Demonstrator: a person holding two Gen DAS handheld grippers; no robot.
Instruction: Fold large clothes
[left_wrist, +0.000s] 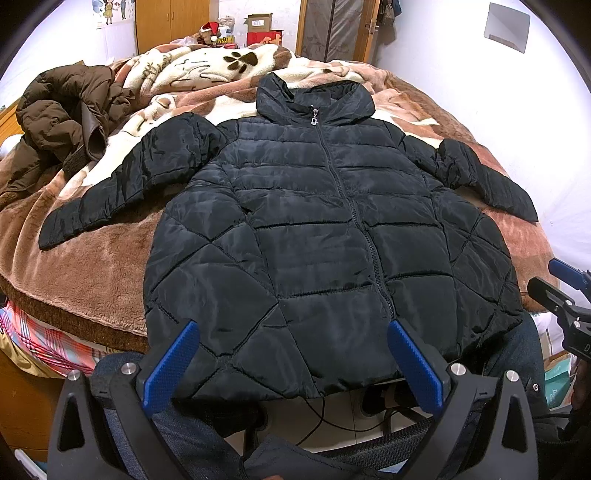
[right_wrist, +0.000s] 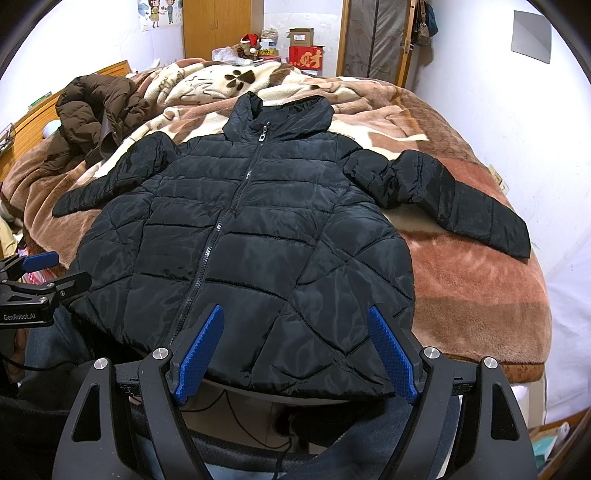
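Note:
A black quilted puffer jacket (left_wrist: 314, 236) lies face up and zipped on the bed, sleeves spread to both sides, hem hanging over the near edge. It also shows in the right wrist view (right_wrist: 251, 240). My left gripper (left_wrist: 291, 332) is open and empty, just above the hem's left half. My right gripper (right_wrist: 295, 317) is open and empty, above the hem's right half. The right gripper also shows at the right edge of the left wrist view (left_wrist: 554, 284); the left gripper shows at the left edge of the right wrist view (right_wrist: 55, 269).
A brown puffer coat (left_wrist: 66, 122) is heaped at the bed's far left. The bed carries a brown and cream plush blanket (left_wrist: 92, 266). Boxes and a wardrobe (right_wrist: 218, 26) stand behind. A white wall runs along the right.

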